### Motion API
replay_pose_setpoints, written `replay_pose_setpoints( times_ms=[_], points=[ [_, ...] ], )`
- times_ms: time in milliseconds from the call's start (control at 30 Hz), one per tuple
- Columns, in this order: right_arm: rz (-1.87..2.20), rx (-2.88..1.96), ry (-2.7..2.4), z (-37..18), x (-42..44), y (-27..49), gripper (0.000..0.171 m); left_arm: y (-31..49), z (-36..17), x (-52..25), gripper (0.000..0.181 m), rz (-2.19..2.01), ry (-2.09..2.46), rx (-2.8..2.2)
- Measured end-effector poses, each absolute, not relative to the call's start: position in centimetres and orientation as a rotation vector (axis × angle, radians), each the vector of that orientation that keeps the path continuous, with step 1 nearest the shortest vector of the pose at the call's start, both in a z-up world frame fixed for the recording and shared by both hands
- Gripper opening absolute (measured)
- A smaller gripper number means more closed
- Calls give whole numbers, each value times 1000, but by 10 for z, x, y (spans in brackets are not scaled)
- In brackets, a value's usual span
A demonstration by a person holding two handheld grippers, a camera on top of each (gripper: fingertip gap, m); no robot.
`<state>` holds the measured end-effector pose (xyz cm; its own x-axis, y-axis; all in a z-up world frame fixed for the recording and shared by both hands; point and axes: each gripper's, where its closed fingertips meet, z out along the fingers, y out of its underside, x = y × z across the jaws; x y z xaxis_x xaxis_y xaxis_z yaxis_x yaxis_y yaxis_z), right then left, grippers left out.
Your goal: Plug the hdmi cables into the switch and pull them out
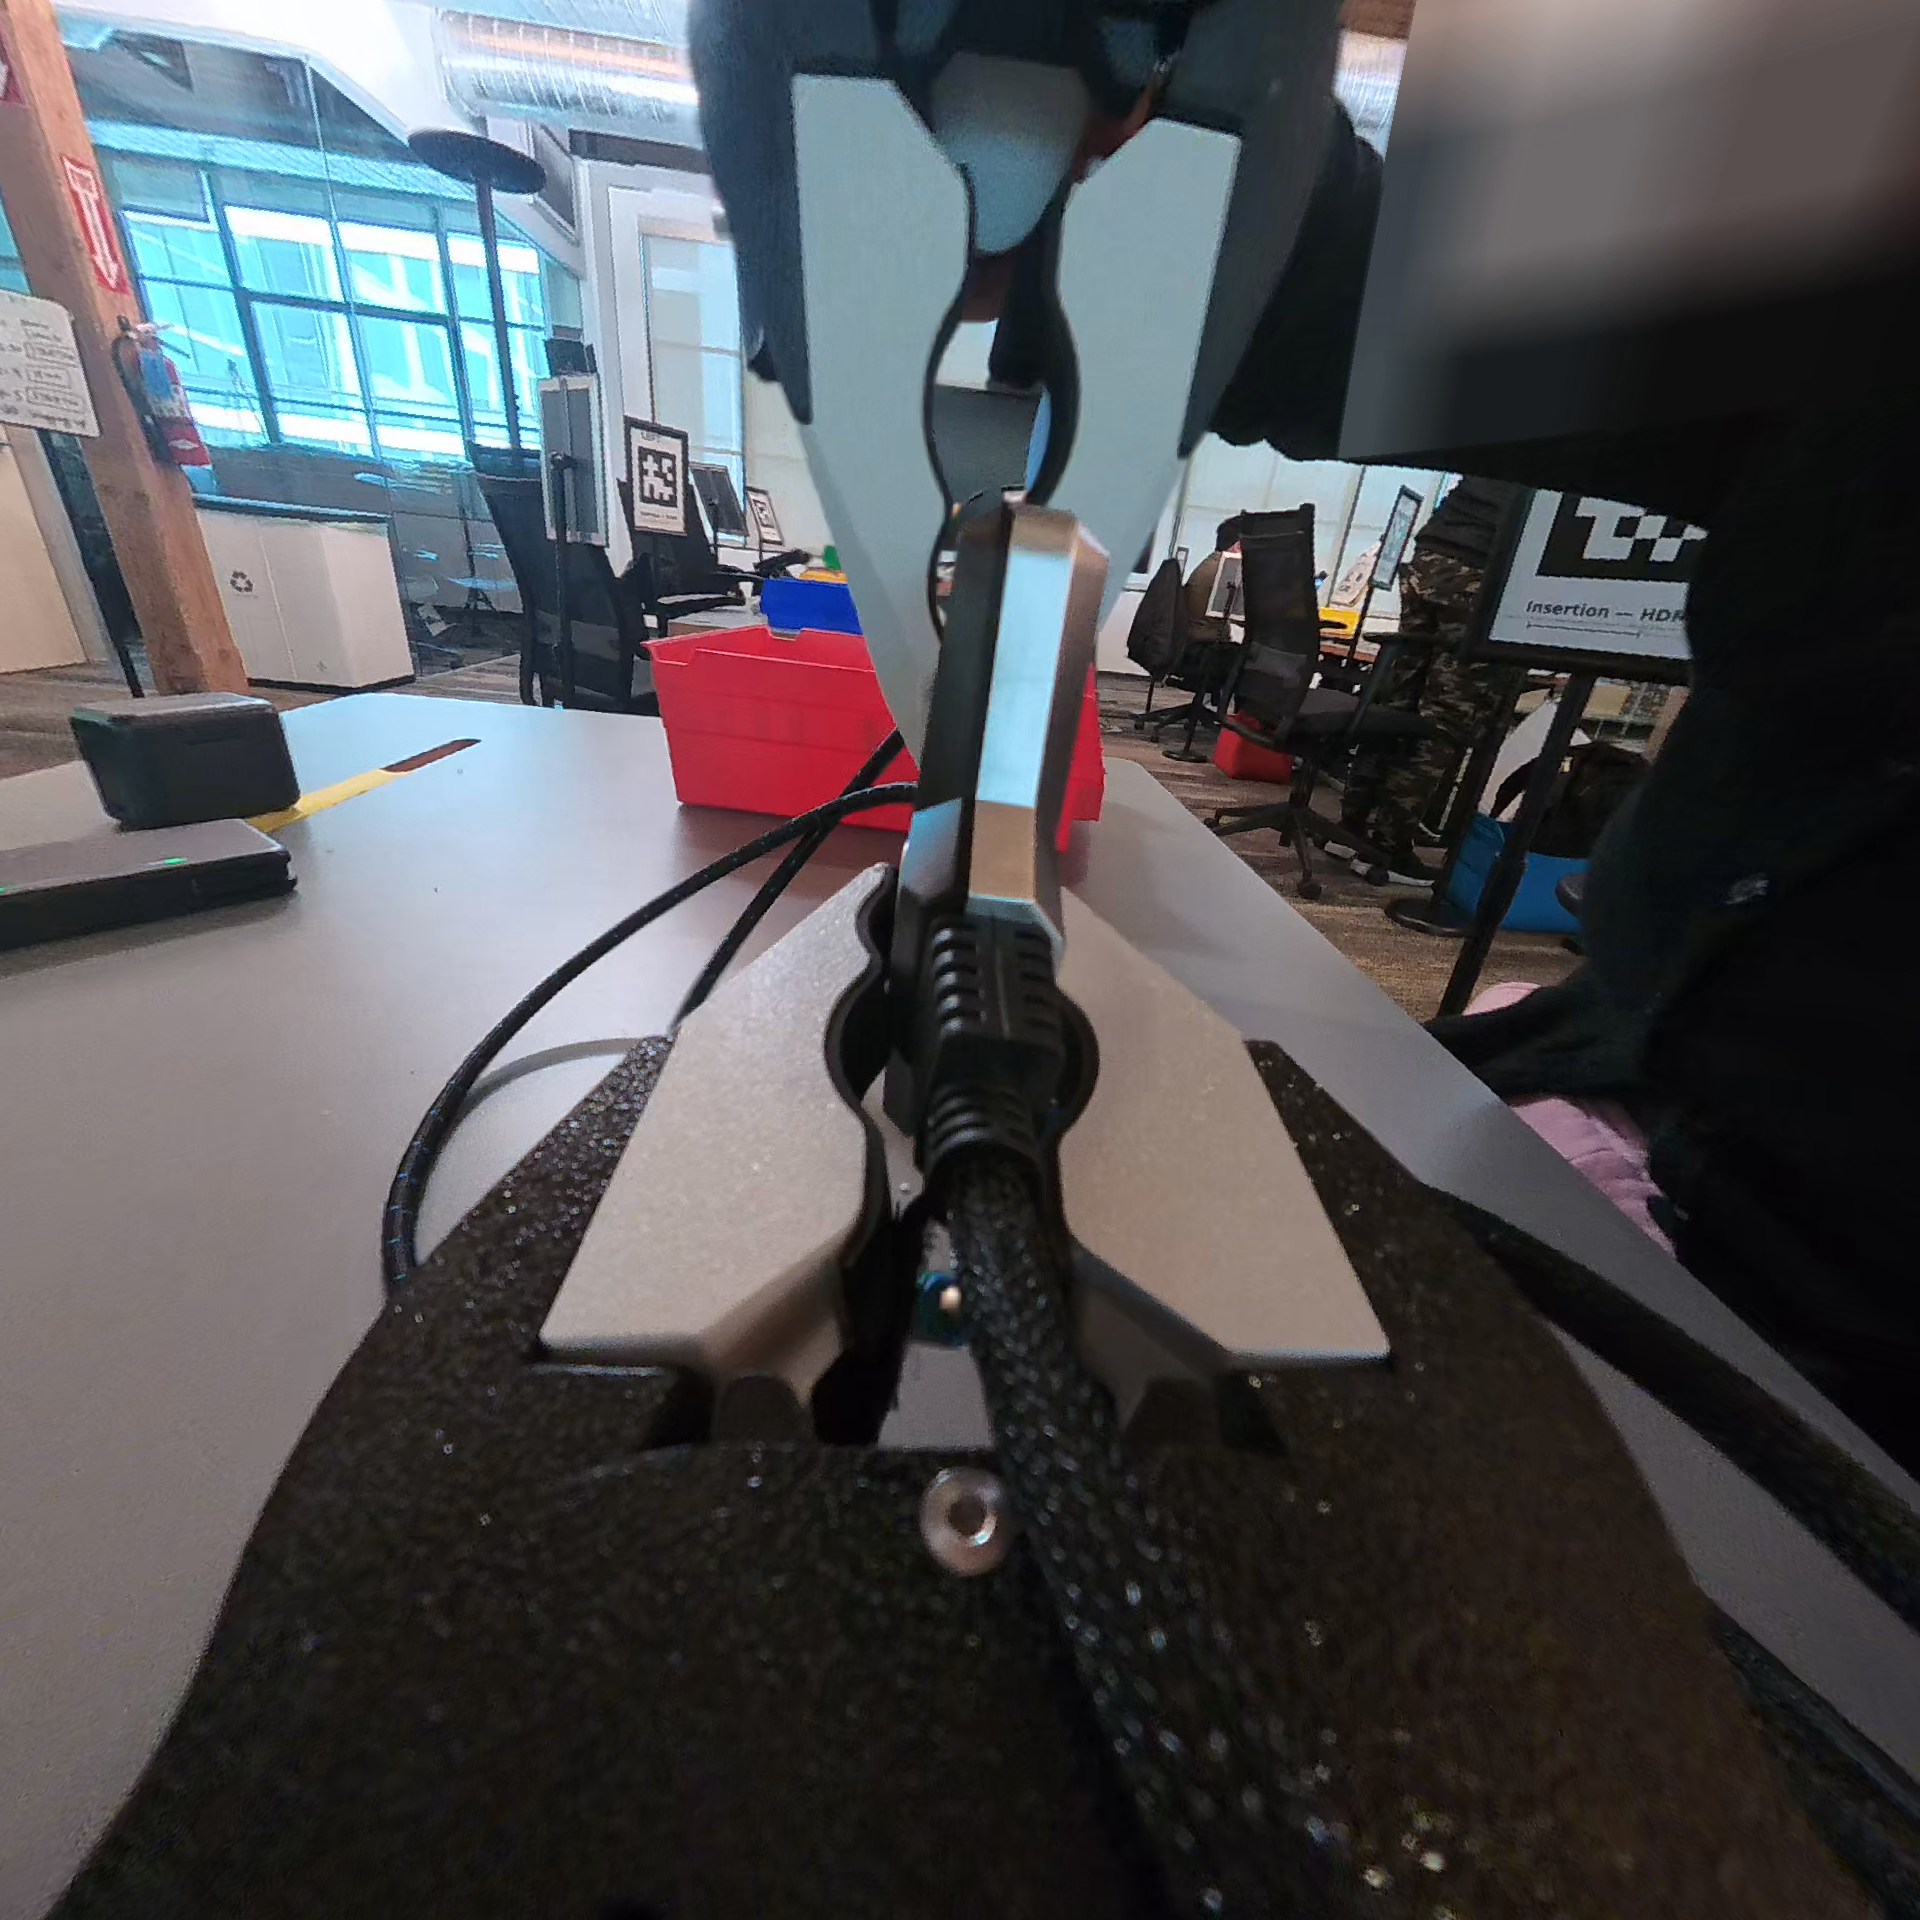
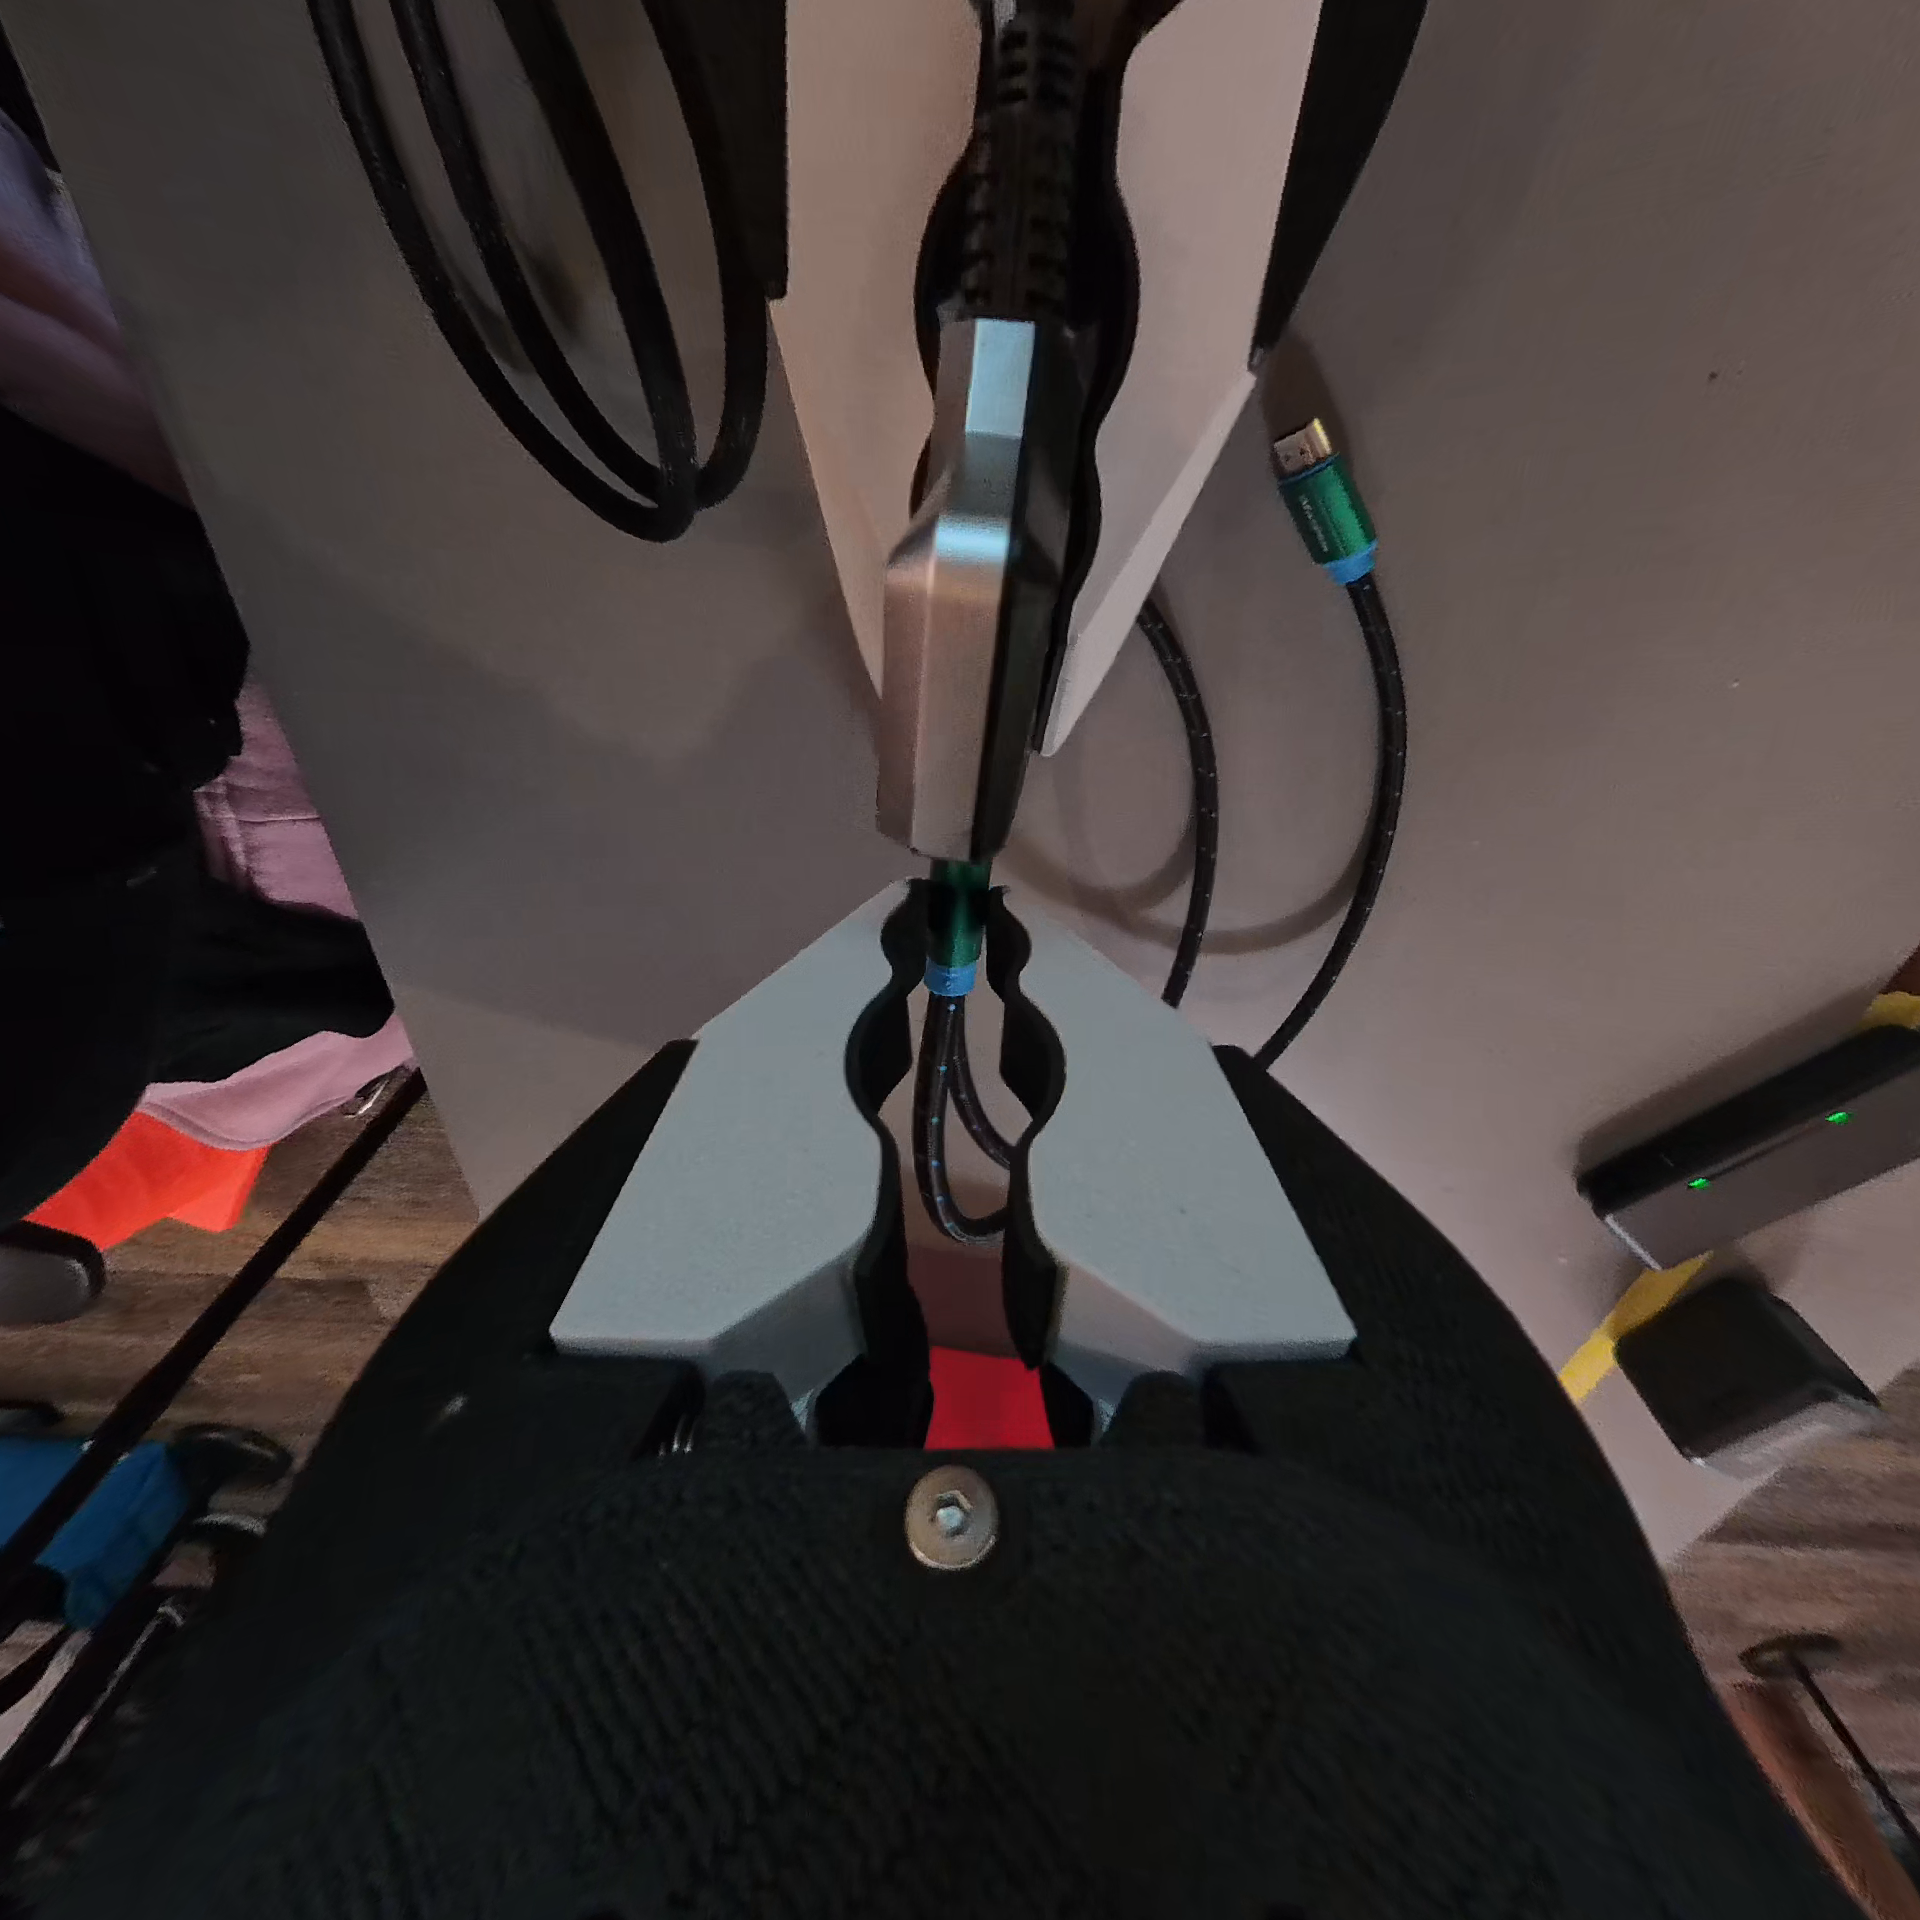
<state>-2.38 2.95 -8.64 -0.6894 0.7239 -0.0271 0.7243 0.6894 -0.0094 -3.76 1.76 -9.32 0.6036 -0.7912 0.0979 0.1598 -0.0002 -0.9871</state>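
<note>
Left wrist view: switch (image 1: 1023, 717) between fingers (image 1: 748, 1132).

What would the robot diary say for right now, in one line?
left gripper: shut on slim silver metal switch | right gripper: shut on green metal HDMI plug at switch | second green plug: loose on table

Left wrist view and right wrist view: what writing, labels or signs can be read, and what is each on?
I quote no writing; these things bear it:
On the stand-mounted sign: a printed line under a black-and-white marker.
On the white sheet: handwriting, too small to read.
On the red sign: blurred.
On the white bin: a recycling symbol.
On the loose green plug: tiny print, unreadable.
</note>
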Motion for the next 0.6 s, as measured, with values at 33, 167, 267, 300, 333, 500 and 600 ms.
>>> replay_pose_setpoints(
  times_ms=[33,167,267,300,333,500,600],
  points=[
    [-30,1225,2869,-87,-23,28,8,17,-93,-37,21,-823,592,-1375],
    [-53,1216,2868,-90,-22,28,8,17,-95,-35,21,-801,611,-1386],
    [-135,1206,2883,-90,-24,27,8,18,-96,-34,21,-785,612,-1388],
    [-164,1198,2890,-91,-24,26,7,18,-95,-33,21,-787,608,-1387],
    [-177,1181,2907,-91,-24,27,7,19,-96,-33,21,-781,606,-1391],
    [-243,1152,2950,-102,-20,32,9,23,-105,-28,20,-722,642,-1447],
    [-375,1226,3086,-105,-32,43,11,31,-108,-38,20,-544,648,-1462]
  ],
)
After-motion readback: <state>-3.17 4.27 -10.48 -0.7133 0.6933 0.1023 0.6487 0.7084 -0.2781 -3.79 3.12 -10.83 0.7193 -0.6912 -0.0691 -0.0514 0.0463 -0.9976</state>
